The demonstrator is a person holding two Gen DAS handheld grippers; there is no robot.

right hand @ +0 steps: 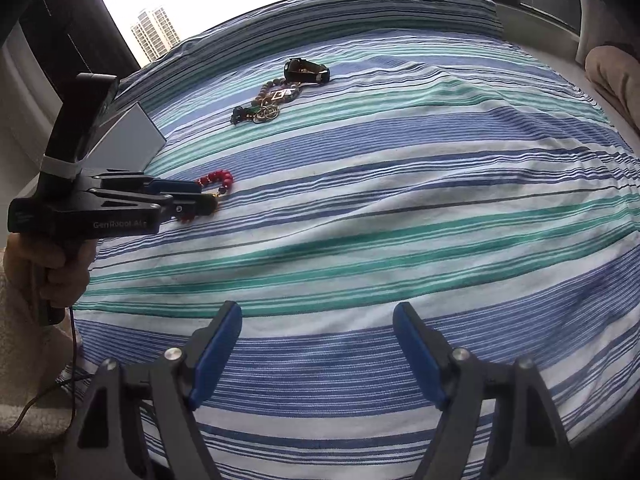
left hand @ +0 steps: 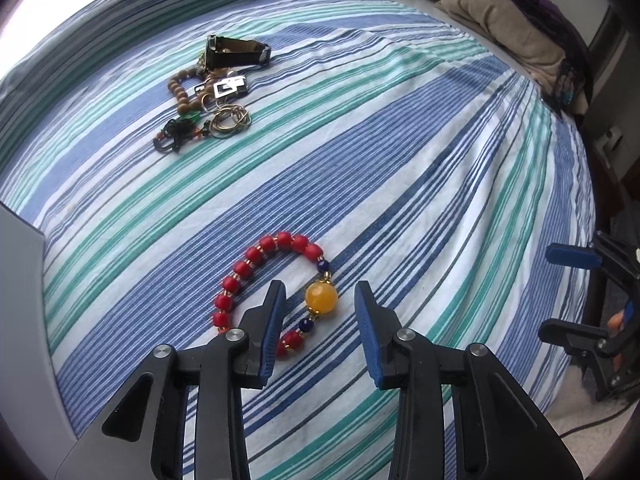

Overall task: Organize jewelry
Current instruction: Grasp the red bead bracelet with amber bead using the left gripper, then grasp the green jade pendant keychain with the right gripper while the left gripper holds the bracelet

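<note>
1. On the blue-and-teal striped bedsheet [left hand: 400,152], the bracelet of red beads with one large amber bead [left hand: 256,276] lay apart from the tangled jewelry pile [left hand: 208,96] at 11 o'clock, probably singled out for sorting.
2. Left gripper [left hand: 320,300] jaws stood partly apart, straddling the amber bead without touching it.
3. Right gripper [right hand: 318,320] was wide apart, empty, at 3 o'clock.

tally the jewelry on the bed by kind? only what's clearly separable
Red bead bracelet with a yellow ball bead: 1
Brown wooden bead bracelet: 1
Black strap watch: 1
Thin gold wire rings, tangled: cannot count singly, 1 cluster
Dark cord piece with green beads: 1
Silver square pendant: 1
Total: 6
</note>
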